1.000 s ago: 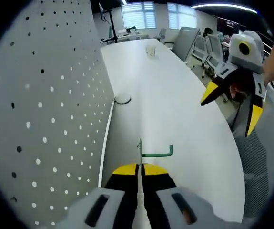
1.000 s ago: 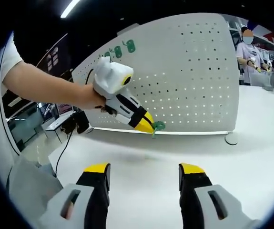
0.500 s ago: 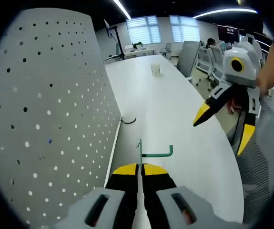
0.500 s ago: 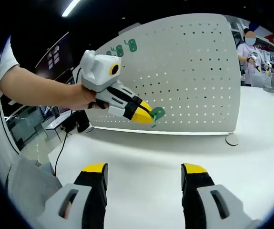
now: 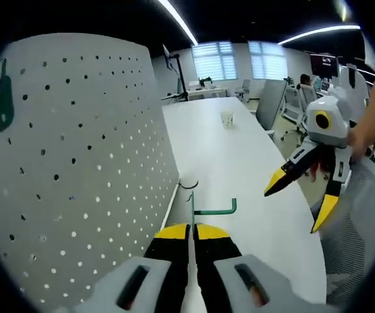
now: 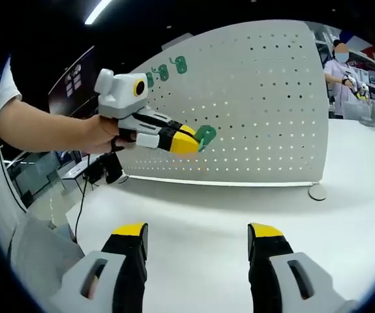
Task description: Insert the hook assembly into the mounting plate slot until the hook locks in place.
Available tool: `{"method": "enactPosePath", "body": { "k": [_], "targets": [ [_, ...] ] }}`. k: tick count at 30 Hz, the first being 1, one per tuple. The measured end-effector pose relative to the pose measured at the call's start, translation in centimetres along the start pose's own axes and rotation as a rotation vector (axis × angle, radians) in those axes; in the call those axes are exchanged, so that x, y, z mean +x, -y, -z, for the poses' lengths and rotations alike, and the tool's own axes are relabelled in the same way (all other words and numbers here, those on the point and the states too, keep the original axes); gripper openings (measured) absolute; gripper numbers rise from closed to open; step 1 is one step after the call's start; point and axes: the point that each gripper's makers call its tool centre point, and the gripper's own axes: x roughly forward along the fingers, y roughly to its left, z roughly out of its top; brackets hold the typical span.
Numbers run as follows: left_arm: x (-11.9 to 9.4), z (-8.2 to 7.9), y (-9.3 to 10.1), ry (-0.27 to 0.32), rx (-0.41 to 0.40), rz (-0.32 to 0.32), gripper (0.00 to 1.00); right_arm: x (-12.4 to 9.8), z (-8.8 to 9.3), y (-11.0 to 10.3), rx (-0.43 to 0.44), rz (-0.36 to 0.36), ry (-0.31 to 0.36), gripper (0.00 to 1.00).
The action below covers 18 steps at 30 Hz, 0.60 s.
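Note:
A green hook assembly [image 5: 208, 210], a thin plate with a hooked rod pointing right, is pinched in my left gripper [image 5: 192, 229], which is shut on it. The white pegboard mounting plate [image 5: 76, 163] stands upright at the left, close beside the hook. In the right gripper view the left gripper [image 6: 188, 142] is raised in front of the pegboard [image 6: 259, 104] with the green hook assembly [image 6: 205, 135] at its tip. My right gripper [image 6: 197, 235] stands open over the white table, nothing between its fingers. It also hangs open at the right of the left gripper view [image 5: 301, 199].
Green hooks [image 6: 167, 68] hang near the pegboard's upper corner, and one [image 5: 2, 104] shows at the left. The pegboard's foot [image 6: 316, 191] rests on the long white table [image 5: 239, 156]. A cup [image 5: 226, 119] stands far down it. Office chairs and people are beyond.
My left gripper has risen with the hook and levelled out, now higher up the pegboard's face. The right gripper has stayed open, almost still.

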Motion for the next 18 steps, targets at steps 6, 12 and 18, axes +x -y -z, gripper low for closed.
{"method": "enactPosePath", "body": {
  "k": [6, 12, 18],
  "targets": [
    [-0.9, -0.4, 0.2, 0.044, -0.029, -0.026, 0.02, 0.0, -0.2, 0.0, 0.002, -0.001, 0.009, 0.6],
    [-2.2, -1.4, 0.4, 0.113, -0.048, -0.065, 0.02, 0.0, -0.3, 0.0, 0.003, 0.001, 0.013, 0.6],
    [-3.6, -1.4, 0.6, 0.155, -0.103, -0.101, 0.02, -0.1, -0.4, 0.0, 0.0, 0.001, 0.019, 0.6]
  ]
}}
